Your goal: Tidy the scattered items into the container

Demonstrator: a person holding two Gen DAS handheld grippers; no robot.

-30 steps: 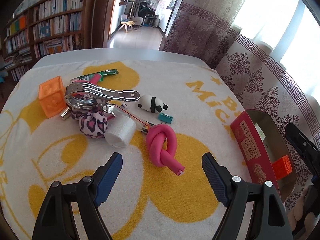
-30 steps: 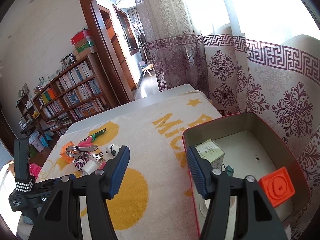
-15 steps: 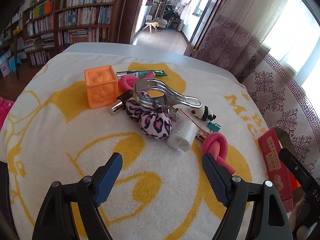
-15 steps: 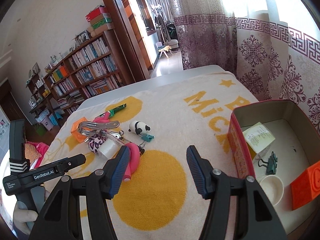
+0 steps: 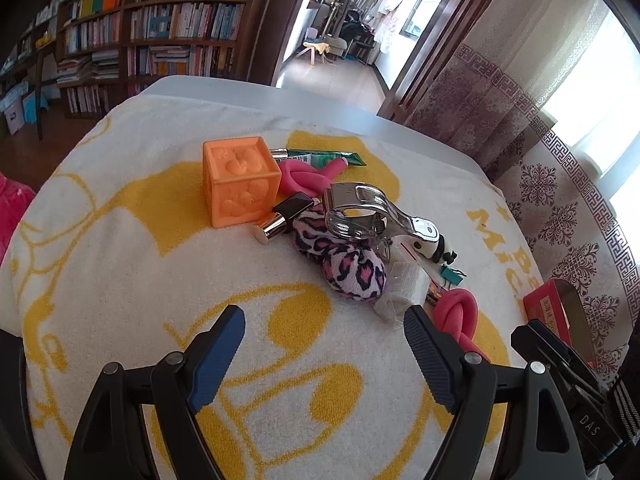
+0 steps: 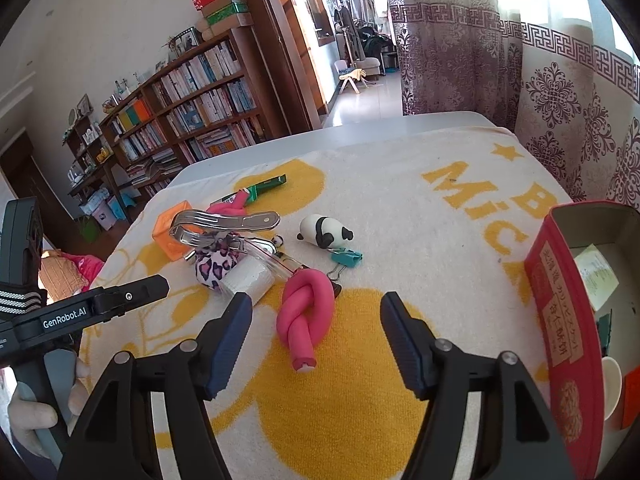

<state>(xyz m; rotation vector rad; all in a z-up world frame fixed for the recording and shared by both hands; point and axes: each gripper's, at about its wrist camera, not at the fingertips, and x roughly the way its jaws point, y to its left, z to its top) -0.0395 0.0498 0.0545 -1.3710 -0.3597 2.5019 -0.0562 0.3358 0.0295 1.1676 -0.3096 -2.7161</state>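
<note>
A pile of items lies on the yellow-and-white towel: an orange cube [image 5: 238, 182], a metal clamp [image 5: 372, 216], a leopard-print scrunchie [image 5: 344, 258], a white roll [image 5: 402, 294], a panda figure [image 6: 324, 232], a teal binder clip [image 6: 346, 258] and a knotted pink foam tube [image 6: 306, 310]. The red container [image 6: 568, 320] stands at the right, holding a paper box, a white cup and an orange block. My left gripper [image 5: 324, 356] is open and empty, short of the scrunchie. My right gripper [image 6: 316, 340] is open and empty, with the pink knot just beyond its fingertips.
A green tube [image 5: 324, 157] and a second pink foam tube [image 5: 308, 178] lie behind the cube, with a small gold-capped bottle [image 5: 280, 220] beside it. The table's far edge [image 5: 260, 96] is grey. Curtains hang to the right; bookshelves stand behind.
Both grippers have swung left, away from the red container and toward the pile. The left view now centres on the cube and scrunchie; the right view now faces the pink knot.
</note>
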